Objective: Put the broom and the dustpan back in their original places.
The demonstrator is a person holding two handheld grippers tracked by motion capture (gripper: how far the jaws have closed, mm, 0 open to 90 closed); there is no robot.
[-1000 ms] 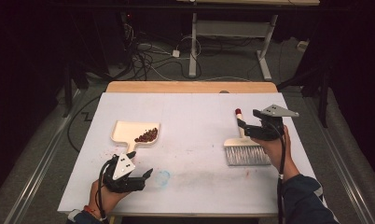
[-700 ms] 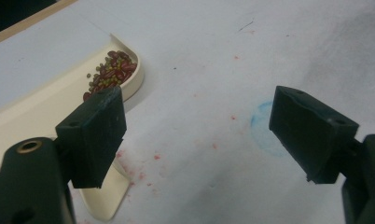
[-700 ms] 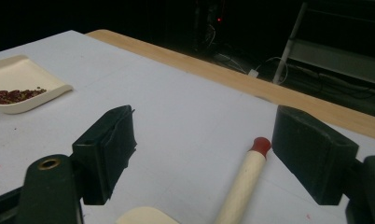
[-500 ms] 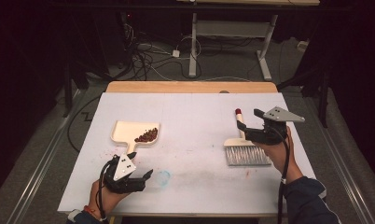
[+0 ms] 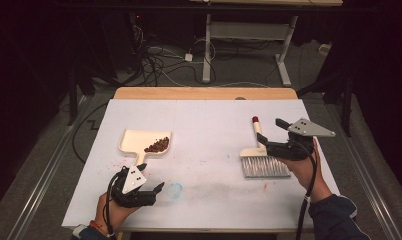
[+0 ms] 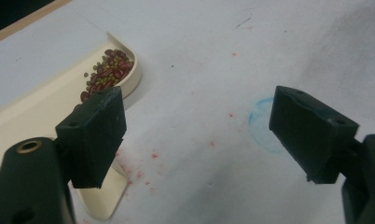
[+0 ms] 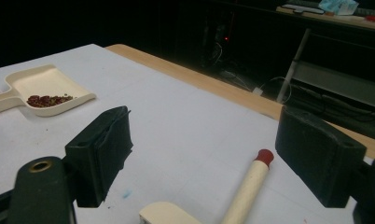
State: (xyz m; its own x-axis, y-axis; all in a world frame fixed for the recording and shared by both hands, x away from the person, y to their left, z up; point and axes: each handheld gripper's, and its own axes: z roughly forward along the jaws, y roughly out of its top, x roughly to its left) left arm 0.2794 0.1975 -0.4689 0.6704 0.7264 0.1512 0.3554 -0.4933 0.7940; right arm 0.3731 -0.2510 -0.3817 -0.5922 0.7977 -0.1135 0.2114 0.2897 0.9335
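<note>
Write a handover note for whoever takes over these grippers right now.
Left gripper: open, holding nothing, beside the dustpan handle.
Right gripper: jaws have just been opening; now open above the brush handle, not gripping it.
Brush lies flat on the white table, bristles toward the person.
Done: the beans sit piled in the dustpan.
Left: faint red specks on the table; emptying the dustpan, probably.

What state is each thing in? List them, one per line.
Dustpan: flat on the table, beans piled inside.
Brush: lying flat, released, bristles toward the person.
Left gripper: open, empty, beside the dustpan handle.
Right gripper: jaws just opened, above the brush handle, holding nothing.
</note>
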